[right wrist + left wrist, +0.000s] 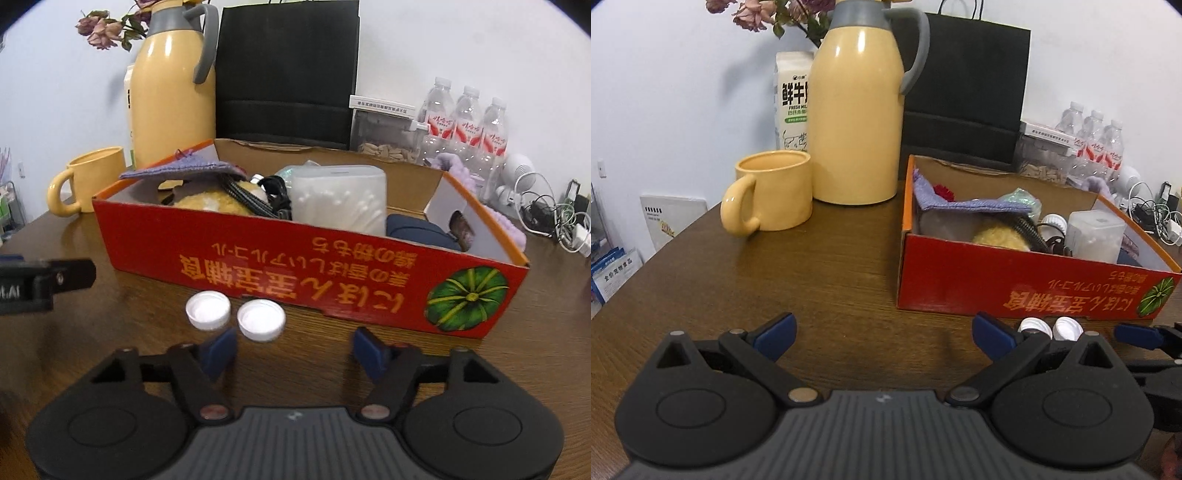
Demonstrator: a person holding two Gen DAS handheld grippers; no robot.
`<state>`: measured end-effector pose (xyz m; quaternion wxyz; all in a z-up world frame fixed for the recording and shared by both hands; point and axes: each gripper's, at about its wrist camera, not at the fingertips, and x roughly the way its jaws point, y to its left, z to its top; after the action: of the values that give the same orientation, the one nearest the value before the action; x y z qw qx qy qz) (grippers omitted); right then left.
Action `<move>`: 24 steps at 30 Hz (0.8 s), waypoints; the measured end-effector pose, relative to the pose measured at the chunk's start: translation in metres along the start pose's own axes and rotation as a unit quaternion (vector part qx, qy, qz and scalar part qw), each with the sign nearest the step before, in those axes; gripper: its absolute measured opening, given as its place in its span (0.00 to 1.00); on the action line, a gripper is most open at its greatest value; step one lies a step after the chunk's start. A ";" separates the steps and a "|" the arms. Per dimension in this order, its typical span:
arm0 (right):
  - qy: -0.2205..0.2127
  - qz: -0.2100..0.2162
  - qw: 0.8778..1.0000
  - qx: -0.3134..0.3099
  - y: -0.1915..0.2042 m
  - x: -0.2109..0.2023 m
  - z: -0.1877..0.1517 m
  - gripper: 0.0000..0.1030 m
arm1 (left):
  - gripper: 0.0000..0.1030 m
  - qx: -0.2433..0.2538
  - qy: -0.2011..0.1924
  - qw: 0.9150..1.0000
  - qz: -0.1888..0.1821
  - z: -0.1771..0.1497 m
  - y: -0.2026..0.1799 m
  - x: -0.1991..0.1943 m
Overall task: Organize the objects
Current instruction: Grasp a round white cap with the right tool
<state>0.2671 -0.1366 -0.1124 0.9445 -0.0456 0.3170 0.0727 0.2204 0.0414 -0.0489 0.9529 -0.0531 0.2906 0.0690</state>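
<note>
We saw a tall yellow thermos jug (857, 110) with a grey handle standing at the back of the wooden table (820, 258), and a yellow mug (772, 192) sat just beside it, handle turned toward us. Behind the mug stood a white milk carton (790, 99), with dried pink flowers (753, 11) above it. A black paper bag (288, 70) rose against the wall. To the right we spotted three water bottles (465, 122) in a row, a clear container of seeds (384, 136), and a tangle of white cables (546, 210) at the far edge.
</note>
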 end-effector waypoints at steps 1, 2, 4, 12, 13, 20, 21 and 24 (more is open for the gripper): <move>0.000 0.000 1.000 0.002 0.001 0.002 0.001 0.62 | 1.00 -0.001 0.001 1.000 0.001 0.000 0.000 0.000; -0.001 0.001 1.000 0.005 0.002 0.003 0.002 0.60 | 1.00 -0.003 0.002 1.000 0.003 0.000 0.001 0.000; -0.001 0.011 1.000 0.011 0.004 0.006 0.004 0.49 | 1.00 -0.005 0.004 1.000 0.004 0.001 0.001 0.001; -0.034 0.046 0.998 0.012 0.006 -0.006 0.002 0.26 | 1.00 -0.005 0.009 1.000 0.005 0.000 0.001 0.004; -0.045 0.043 0.998 0.010 0.006 -0.010 0.002 0.26 | 1.00 -0.006 0.010 1.000 0.006 0.000 0.002 0.004; -0.083 0.040 0.995 0.024 -0.006 -0.027 0.003 0.26 | 1.00 0.002 0.013 1.000 0.002 -0.003 -0.002 0.007; -0.084 0.040 0.995 0.026 -0.008 -0.029 0.003 0.26 | 1.00 0.003 0.014 1.000 0.000 -0.004 -0.003 0.007; -0.087 0.037 0.995 0.022 -0.014 -0.031 0.003 0.26 | 1.00 0.007 0.015 1.000 -0.004 -0.006 -0.006 0.009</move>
<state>0.2468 -0.1533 -0.0910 0.9659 -0.0064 0.2369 0.1044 0.2258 0.0360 -0.0584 0.9491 -0.0485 0.3049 0.0619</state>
